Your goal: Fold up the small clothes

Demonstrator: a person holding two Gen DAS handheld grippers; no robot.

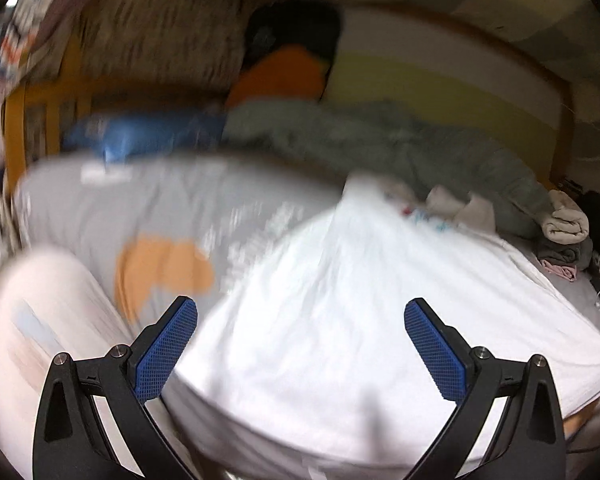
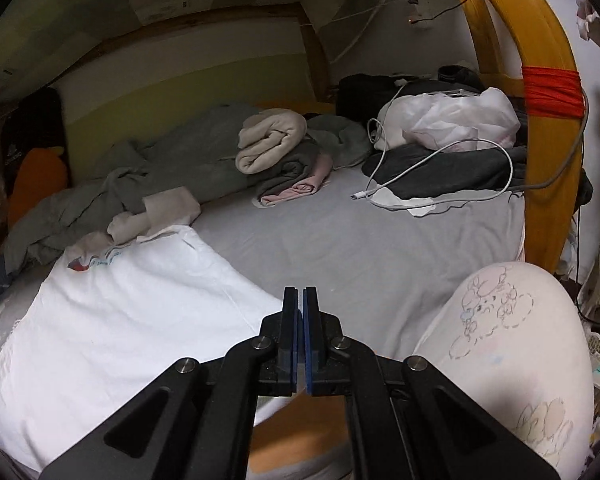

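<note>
White shirt (image 2: pixel 112 320) flat on bed (image 2: pixel 340 232); right gripper (image 2: pixel 300 300) pinches its edge; left gripper (image 1: pixel 300 320) spread wide above it.

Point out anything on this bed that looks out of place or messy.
A white charging cable lies loose across the dark clothes at the far end of the grey sheet, its plug on the sheet. A grey blanket is crumpled along the wall. The white garment lies spread flat.
</note>
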